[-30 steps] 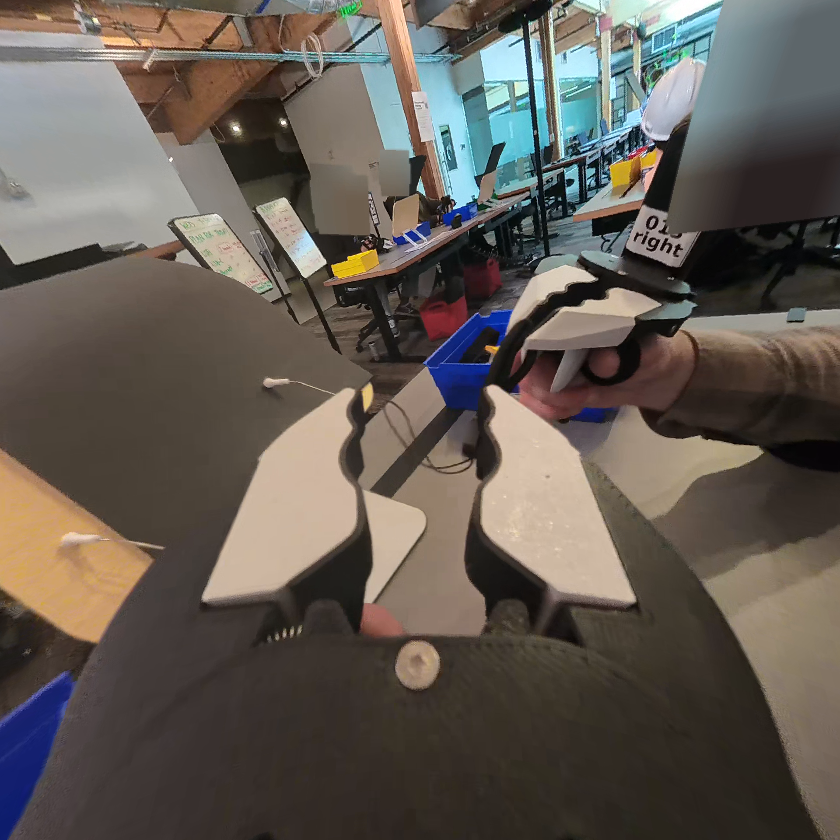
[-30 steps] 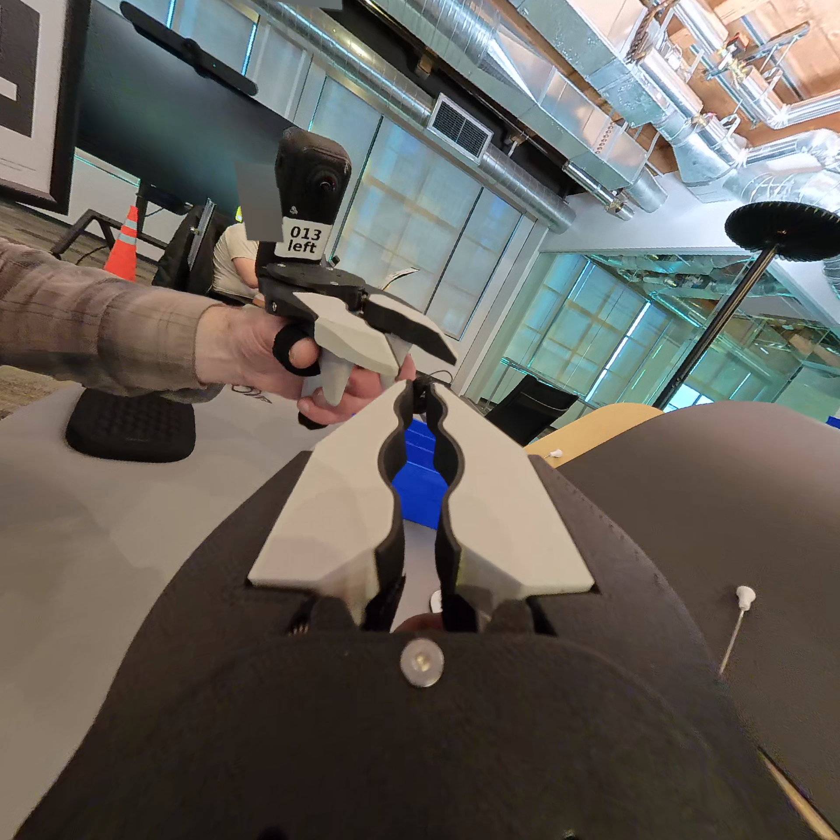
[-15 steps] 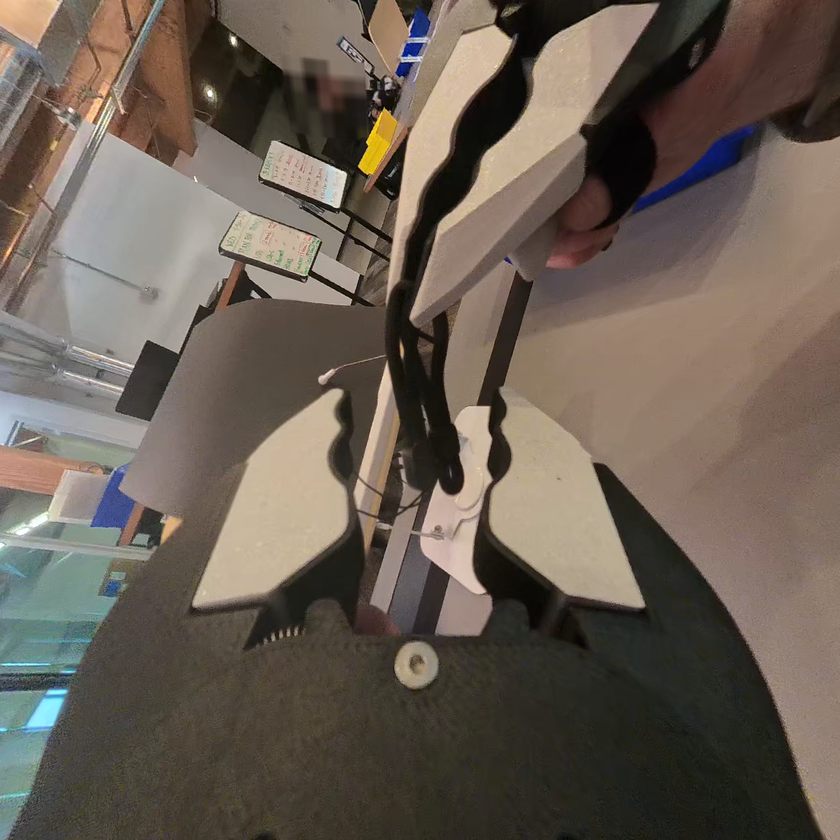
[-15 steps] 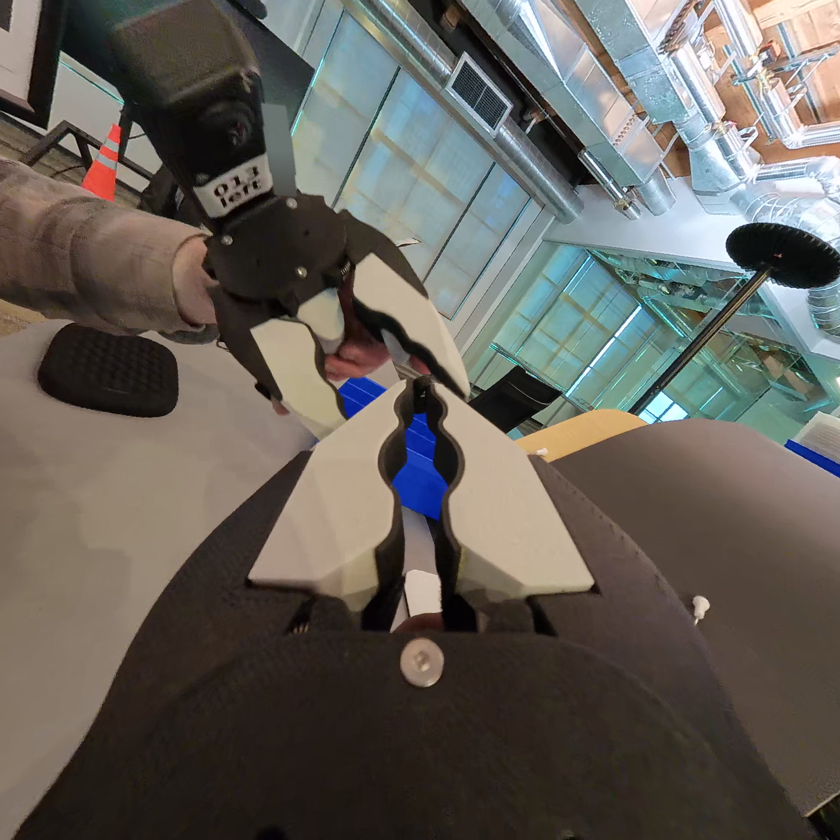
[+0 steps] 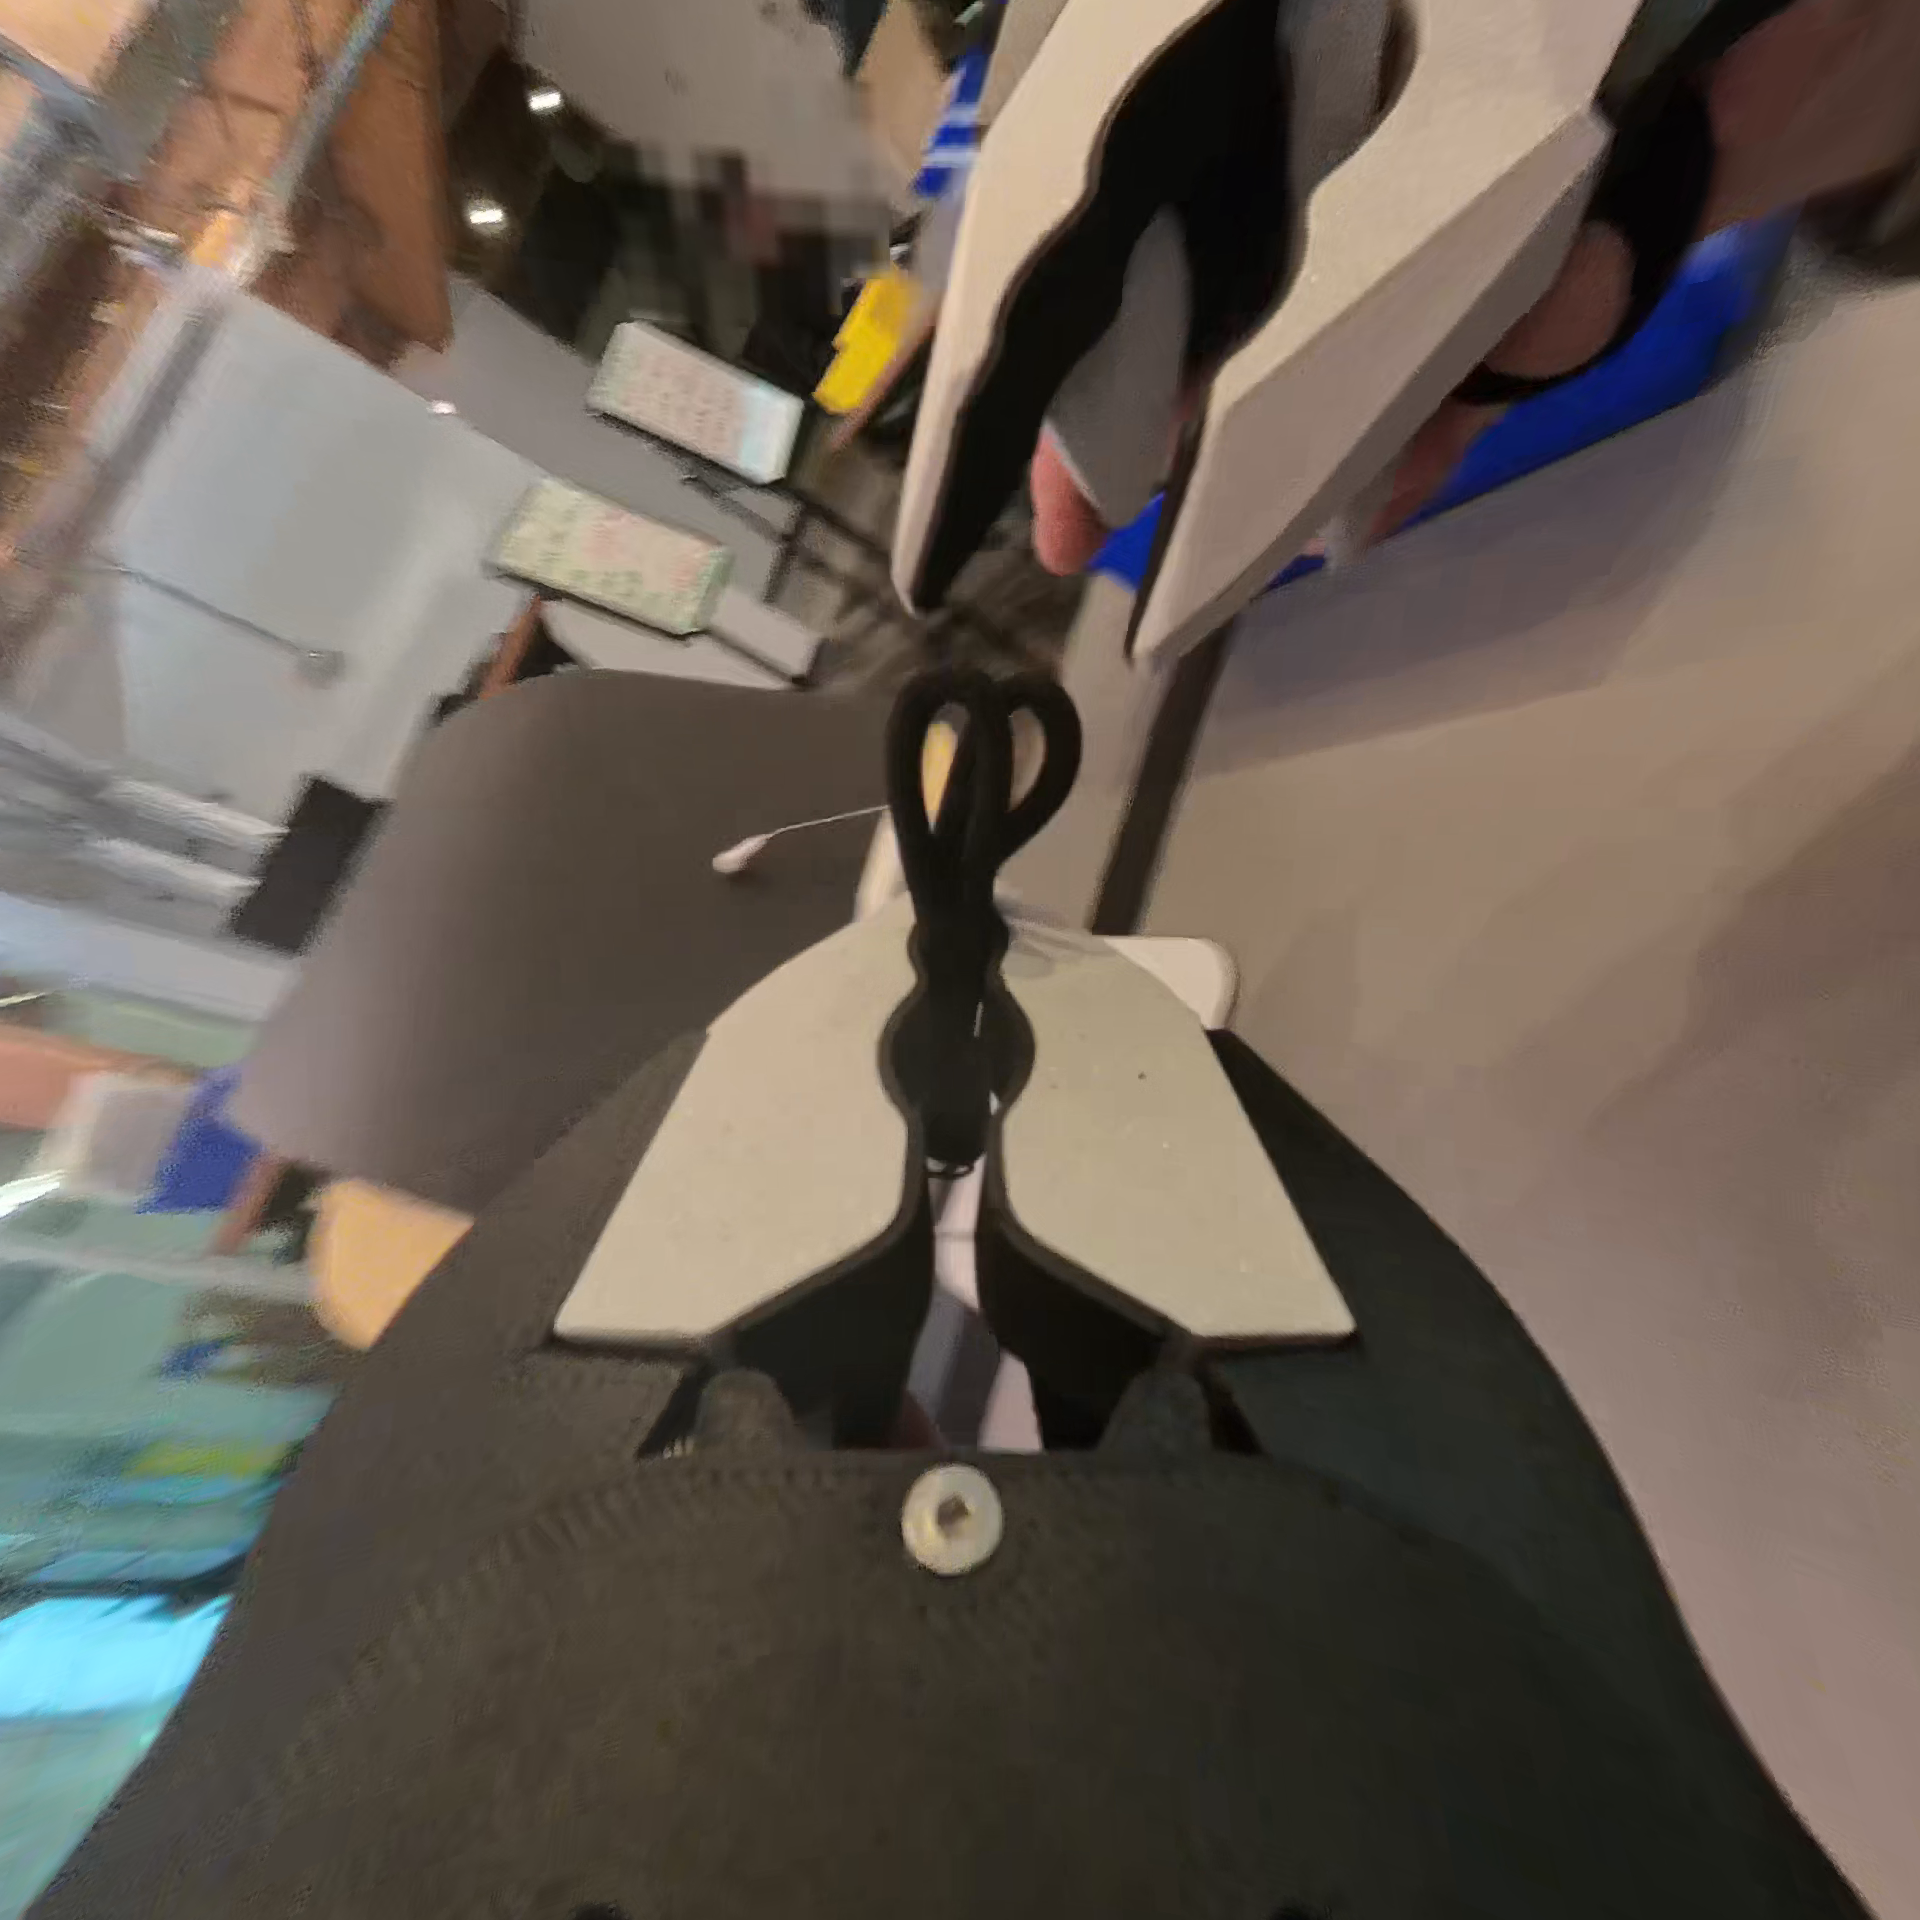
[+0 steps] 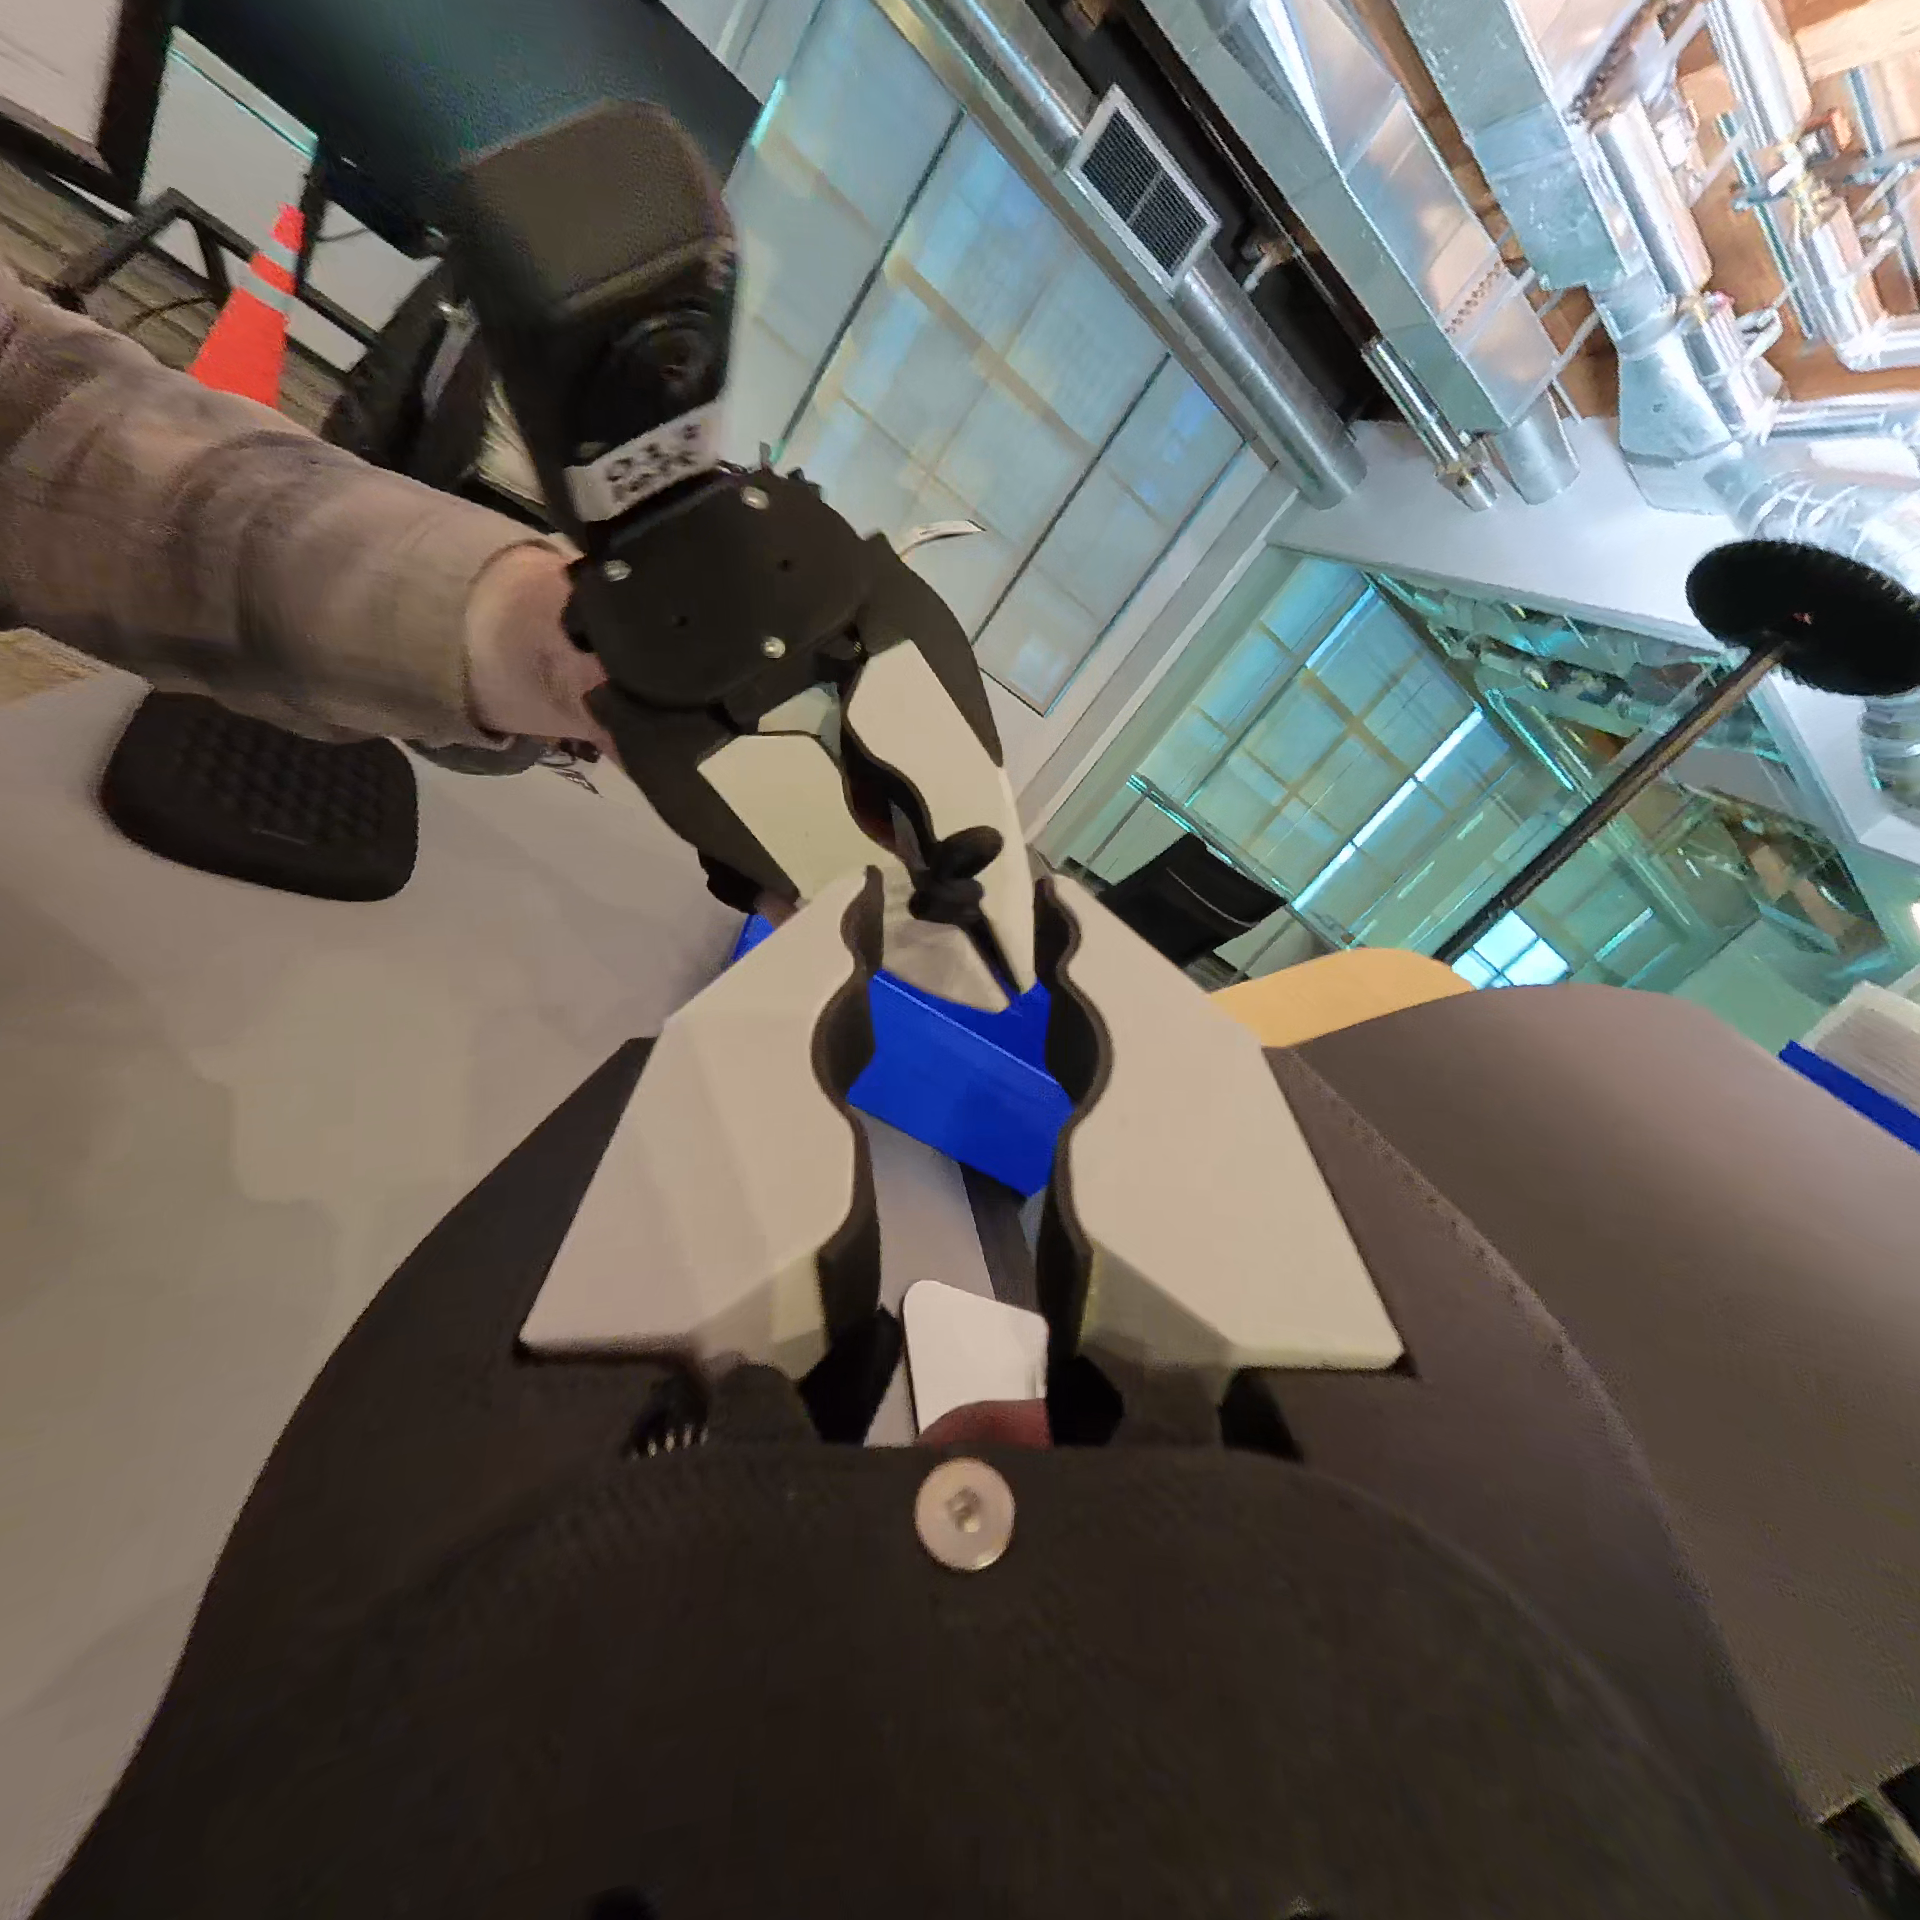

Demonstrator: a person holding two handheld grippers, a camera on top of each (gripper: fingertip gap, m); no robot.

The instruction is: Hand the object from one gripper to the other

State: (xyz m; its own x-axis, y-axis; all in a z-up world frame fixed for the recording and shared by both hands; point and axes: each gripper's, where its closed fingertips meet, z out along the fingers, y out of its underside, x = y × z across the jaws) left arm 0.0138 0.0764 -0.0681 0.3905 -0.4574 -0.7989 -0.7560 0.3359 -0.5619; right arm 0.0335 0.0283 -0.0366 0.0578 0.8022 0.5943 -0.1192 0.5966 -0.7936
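A black looped cord [image 5: 977, 769] stands up out of my left gripper [image 5: 956, 940], which is shut on its lower part. My right gripper [image 5: 1029, 623] hangs just above the loops in the left wrist view, jaws apart and not touching the cord. In the right wrist view my right gripper [image 6: 956, 894] is open and empty. The cord [image 6: 951, 857] shows there just past my right fingertips, held by the left gripper. A person's hand holds each gripper.
A grey table [image 5: 1558, 935] lies below, with a blue bin [image 6: 956, 1081], a black textured pad [image 6: 260, 800] and a white card [image 6: 977, 1351] on it. A dark round surface [image 5: 582, 883] is beside it. An orange cone [image 6: 249, 322] stands far off. Some 6 centimetres of space lies between my two pairs of fingers.
My left gripper has shut on the cord. My right gripper, which held it before, has opened and let go. The left wrist view is now blurred by motion.
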